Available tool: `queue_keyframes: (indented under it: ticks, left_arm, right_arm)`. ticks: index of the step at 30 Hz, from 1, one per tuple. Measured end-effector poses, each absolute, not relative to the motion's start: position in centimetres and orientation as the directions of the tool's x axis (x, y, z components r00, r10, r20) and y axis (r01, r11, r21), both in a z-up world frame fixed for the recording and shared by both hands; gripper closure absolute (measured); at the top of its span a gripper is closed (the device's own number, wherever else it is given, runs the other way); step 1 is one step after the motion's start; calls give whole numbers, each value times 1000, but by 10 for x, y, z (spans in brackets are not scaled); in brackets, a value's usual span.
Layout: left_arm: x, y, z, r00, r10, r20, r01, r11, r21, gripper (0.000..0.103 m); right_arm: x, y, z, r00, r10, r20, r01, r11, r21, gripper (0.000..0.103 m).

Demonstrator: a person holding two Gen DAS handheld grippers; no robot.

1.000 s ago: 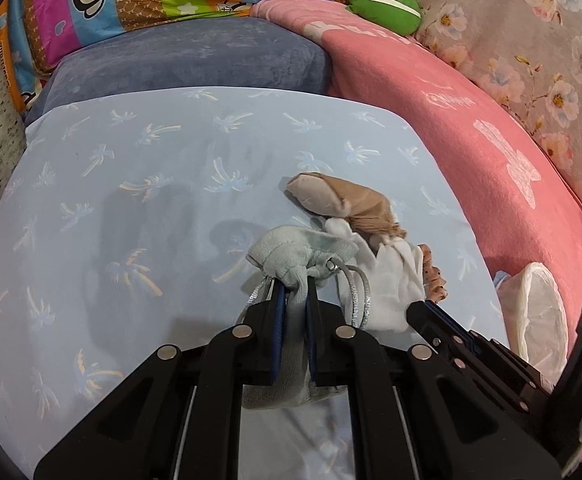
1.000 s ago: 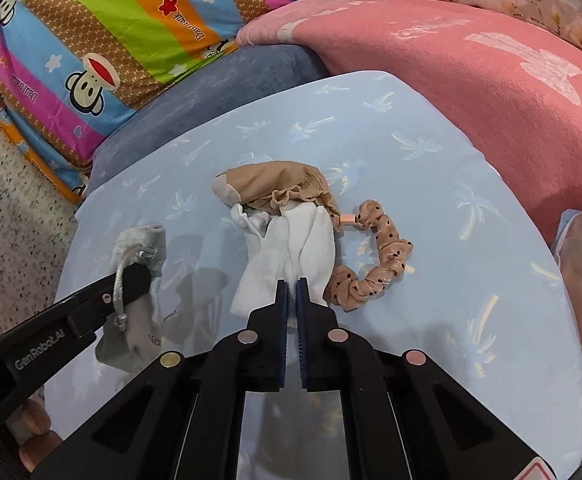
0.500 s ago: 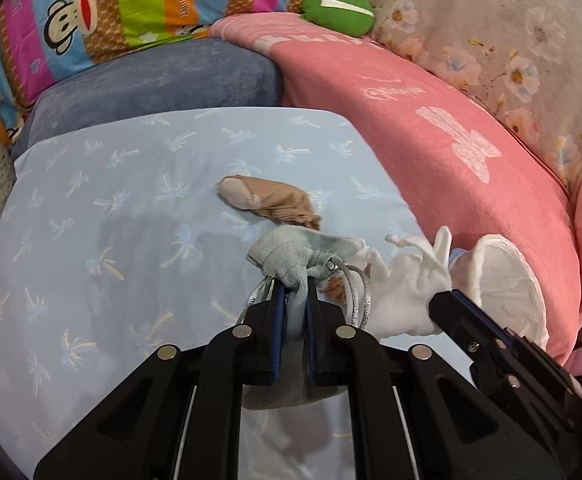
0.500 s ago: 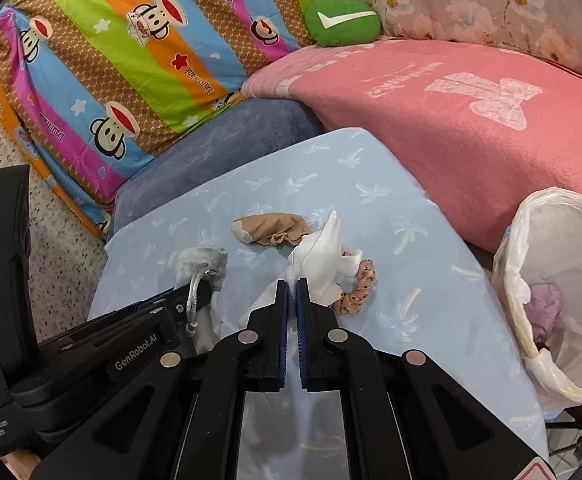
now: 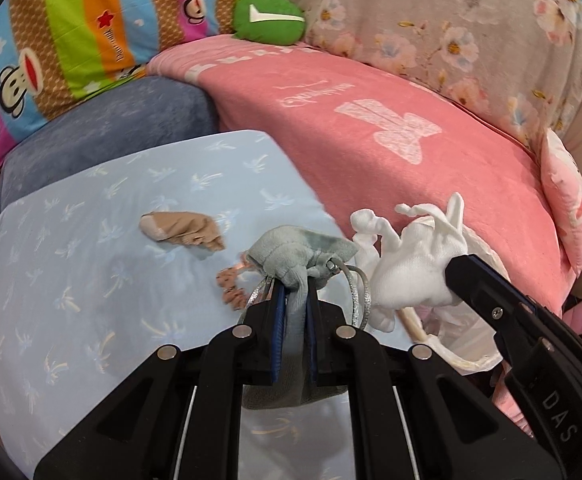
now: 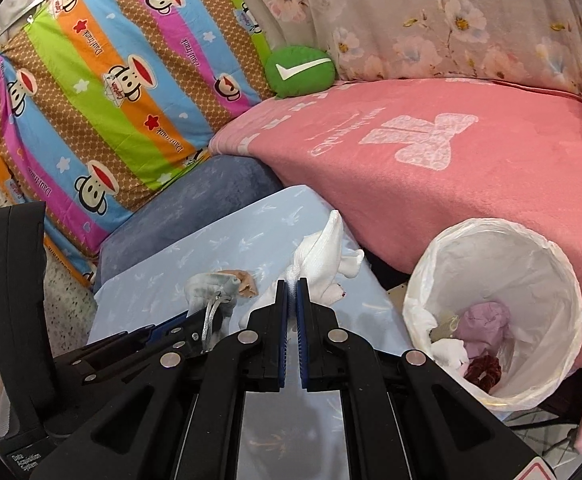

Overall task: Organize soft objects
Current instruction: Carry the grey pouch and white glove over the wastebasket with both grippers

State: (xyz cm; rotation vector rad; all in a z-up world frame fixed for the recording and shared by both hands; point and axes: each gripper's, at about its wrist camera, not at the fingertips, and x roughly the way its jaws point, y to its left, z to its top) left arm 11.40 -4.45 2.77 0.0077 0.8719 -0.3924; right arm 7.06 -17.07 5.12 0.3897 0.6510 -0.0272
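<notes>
The left gripper (image 5: 291, 304) is clamped on a small grey-green fleece drawstring pouch with silver cord loops (image 5: 295, 256), holding it clear above the pale blue palm-print tabletop (image 5: 91, 300). The right gripper (image 6: 292, 284) is pinched tight on a crumpled white knitted glove (image 6: 323, 264), which hangs in the air between the tabletop and a round bin lined with a white plastic bag (image 6: 423, 292). That bin stands just beside the tabletop's right edge, against a pink fleece blanket (image 6: 431, 200), and holds a lilac cloth (image 6: 487, 322), a white item and a dark red scrunchie (image 6: 485, 372). On the tabletop lie a beige nylon sock (image 5: 183, 232) and a brown dotted scrunchie (image 5: 231, 286), near each other.
</notes>
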Motion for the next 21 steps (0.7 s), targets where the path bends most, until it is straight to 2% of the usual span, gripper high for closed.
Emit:
queue_keyframes:
  ticks: [21]
  left_arm:
    - [94,-170,40,510,-434,-743,563,821,-93,92]
  right_arm:
    - [13,-295,50,819,-90,-566,362,848,388,99]
